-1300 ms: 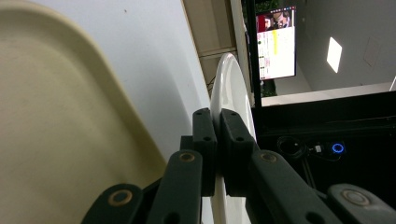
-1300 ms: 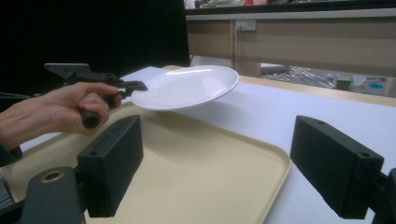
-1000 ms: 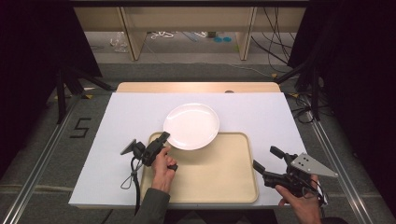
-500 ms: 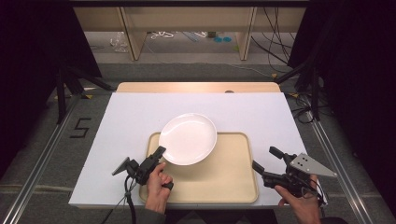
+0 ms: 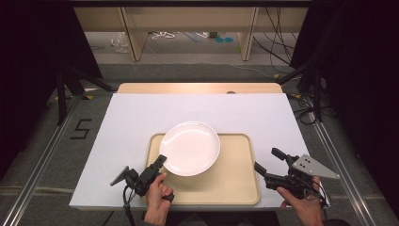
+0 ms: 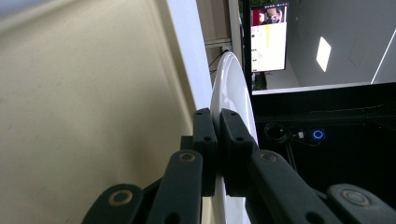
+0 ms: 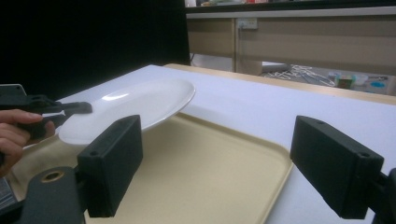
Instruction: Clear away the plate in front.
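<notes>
A white round plate point(image 5: 190, 147) hangs tilted over the far left part of a beige tray point(image 5: 230, 181). My left gripper point(image 5: 160, 162) is shut on the plate's near left rim; in the left gripper view its pads point(image 6: 205, 140) pinch the thin white rim of the plate point(image 6: 231, 95). In the right gripper view the plate point(image 7: 135, 107) is lifted off the tray point(image 7: 210, 158), its far edge higher. My right gripper point(image 5: 268, 160) stands open near the tray's right edge, jaws wide with nothing between them point(image 7: 217, 170).
The tray lies on a white sheet point(image 5: 136, 117) that covers a wooden table point(image 5: 197, 88). Metal rails run along both sides of the table. Shelving and cables stand beyond the far edge.
The left gripper has drawn the plate toward the person and slightly left, so that it now hangs farther over the tray. The right gripper has kept still.
</notes>
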Tool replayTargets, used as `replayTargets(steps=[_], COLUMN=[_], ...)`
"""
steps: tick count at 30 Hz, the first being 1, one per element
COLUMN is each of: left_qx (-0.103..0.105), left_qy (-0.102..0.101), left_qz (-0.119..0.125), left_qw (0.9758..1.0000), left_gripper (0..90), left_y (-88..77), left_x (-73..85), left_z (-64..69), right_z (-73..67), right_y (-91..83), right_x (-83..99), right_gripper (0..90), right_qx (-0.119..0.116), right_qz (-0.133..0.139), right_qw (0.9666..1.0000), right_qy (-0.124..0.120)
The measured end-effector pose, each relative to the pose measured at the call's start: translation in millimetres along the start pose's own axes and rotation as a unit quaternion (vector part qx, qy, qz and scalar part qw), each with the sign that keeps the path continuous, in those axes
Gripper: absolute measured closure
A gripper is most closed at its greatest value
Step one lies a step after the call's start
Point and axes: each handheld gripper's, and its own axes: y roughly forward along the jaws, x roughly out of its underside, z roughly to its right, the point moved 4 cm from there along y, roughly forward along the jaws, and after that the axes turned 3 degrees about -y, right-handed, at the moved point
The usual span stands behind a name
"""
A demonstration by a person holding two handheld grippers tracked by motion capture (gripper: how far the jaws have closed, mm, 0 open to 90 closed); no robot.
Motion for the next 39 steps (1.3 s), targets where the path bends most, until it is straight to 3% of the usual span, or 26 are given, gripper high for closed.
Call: replayTargets(steps=[4,7,13,21,29,39], left_qx=[-0.007,-0.008,-0.025,-0.049,-0.066,-0.072], left_qy=[-0.001,0.01,0.028,0.038,0.073,0.083], left_qz=[0.0,0.006,-0.002,-0.003,-0.01,-0.011], left_qw=[1.0,0.9999,0.9993,0.9981,0.9951,0.9939], left_gripper=[85.7,85.6,85.5,85.3,84.2,84.3], left_y=[-3.0,-5.9,-15.8,-17.2,-16.4,-13.8], left_x=[4.9,7.5,13.4,19.5,28.4,34.4], left_z=[-5.8,-8.4,-8.1,-10.2,-10.7,-10.8], right_z=[-0.2,-0.3,-0.3,-0.9,-0.8,-1.1], right_y=[0.0,-0.1,-0.1,-0.3,-0.2,0.0], right_x=[0.0,0.2,0.0,-0.3,-0.2,-0.4], right_gripper=[18.1,18.1,18.1,18.4,18.4,18.4], right_qx=[-0.001,0.0,0.0,-0.003,-0.001,-0.001], right_qz=[0.0,0.0,0.0,0.003,0.002,0.003], right_qw=[1.0,1.0,1.0,1.0,1.0,1.0], right_qy=[-0.001,0.0,-0.001,0.001,0.001,0.0])
